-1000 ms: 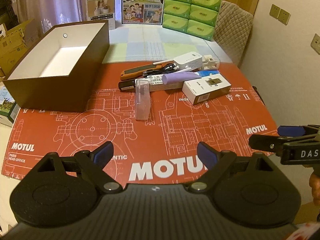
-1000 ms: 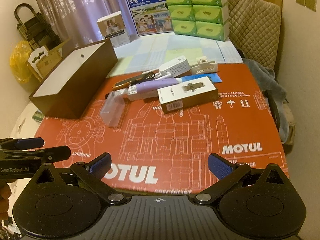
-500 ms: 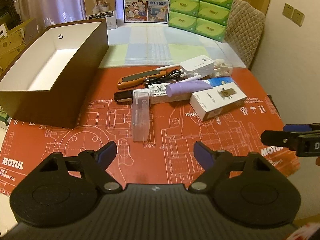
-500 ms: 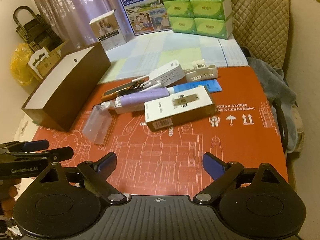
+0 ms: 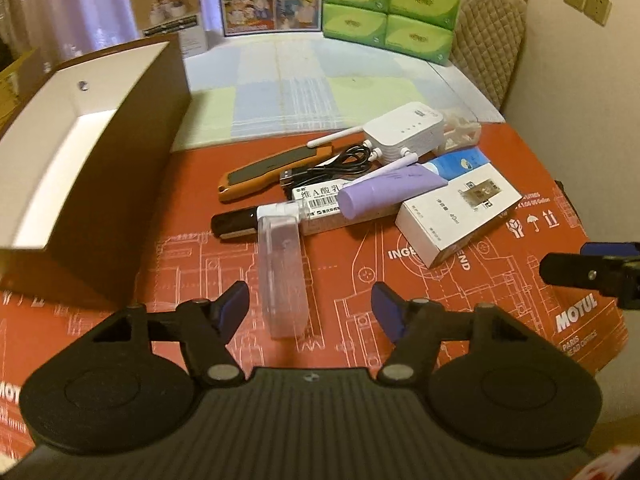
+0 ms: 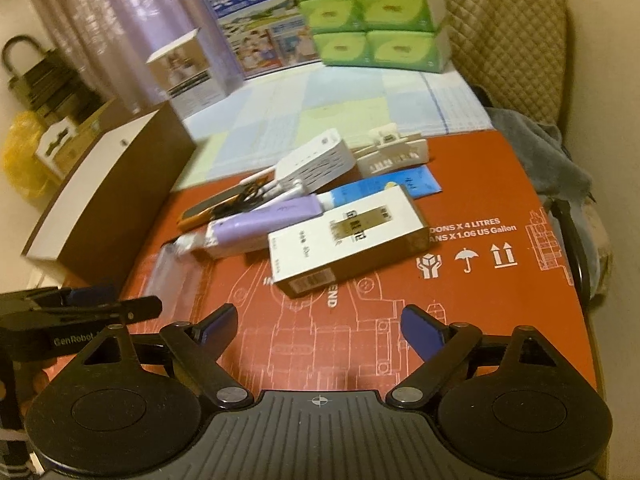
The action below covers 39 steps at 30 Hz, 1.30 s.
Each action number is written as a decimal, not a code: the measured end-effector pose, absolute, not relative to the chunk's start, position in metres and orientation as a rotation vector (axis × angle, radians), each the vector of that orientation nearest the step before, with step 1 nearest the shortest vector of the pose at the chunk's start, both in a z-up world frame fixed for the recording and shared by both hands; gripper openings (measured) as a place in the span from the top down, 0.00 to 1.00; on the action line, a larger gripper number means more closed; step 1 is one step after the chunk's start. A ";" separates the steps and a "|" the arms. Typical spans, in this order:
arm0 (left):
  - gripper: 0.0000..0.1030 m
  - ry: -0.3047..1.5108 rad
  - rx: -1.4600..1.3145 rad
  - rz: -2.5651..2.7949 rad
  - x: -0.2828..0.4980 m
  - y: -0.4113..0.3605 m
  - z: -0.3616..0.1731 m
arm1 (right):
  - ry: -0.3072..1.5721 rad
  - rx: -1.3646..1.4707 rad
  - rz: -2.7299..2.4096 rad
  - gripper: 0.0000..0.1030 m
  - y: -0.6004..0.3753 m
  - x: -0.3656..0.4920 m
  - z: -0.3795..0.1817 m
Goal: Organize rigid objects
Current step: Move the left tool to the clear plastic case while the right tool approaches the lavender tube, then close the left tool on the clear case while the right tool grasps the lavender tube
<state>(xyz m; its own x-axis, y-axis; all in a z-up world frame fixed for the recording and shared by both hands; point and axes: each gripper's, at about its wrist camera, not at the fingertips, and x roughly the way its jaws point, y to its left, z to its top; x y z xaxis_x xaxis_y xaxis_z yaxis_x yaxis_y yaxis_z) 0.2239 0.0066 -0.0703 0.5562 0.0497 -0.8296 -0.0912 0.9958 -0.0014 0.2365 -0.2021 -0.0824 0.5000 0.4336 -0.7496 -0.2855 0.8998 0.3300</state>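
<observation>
The left gripper (image 5: 310, 306) had its jaws spread, though they had just been closing, and the near end of a clear plastic case (image 5: 282, 276) lay between the blue pads without either pad pressing on it. The right gripper (image 6: 318, 326) stood with its jaws wide apart, having narrowed a little, and only bare red mat (image 6: 500, 312) showed between them.

The clear plastic case lay lengthwise on the mat, its far end touching a black marker (image 5: 236, 222). Just beyond the right gripper's jaws lay a white carton (image 6: 344, 240), and beside it a purple tube (image 6: 264, 218) rested across a long white box with a barcode (image 5: 320, 200). Behind these lay an orange and black utility knife (image 5: 272, 170), a coiled black cable (image 5: 332, 168), a white router with antennas (image 5: 404, 132) and a blue and white tube (image 5: 460, 164).

To the left of the heap stood an open brown box (image 5: 136, 168) with a white inside. Well behind, on a checked cloth (image 5: 304, 80), stood green tissue packs (image 5: 392, 4).
</observation>
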 end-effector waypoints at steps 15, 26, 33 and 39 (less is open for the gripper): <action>0.54 1.045 -0.036 0.065 0.267 0.033 -0.097 | 0.985 0.206 0.362 0.16 -0.184 0.257 -0.091; 0.74 1.033 -0.054 0.116 0.263 0.046 -0.097 | 0.987 0.261 0.441 0.17 -0.165 0.273 -0.094; 0.74 0.980 -0.068 0.192 0.250 0.069 -0.076 | 1.005 0.476 0.528 0.30 -0.157 0.292 -0.102; 0.74 0.980 -0.070 0.214 0.255 0.079 -0.073 | 1.069 0.734 0.522 0.48 -0.153 0.317 -0.121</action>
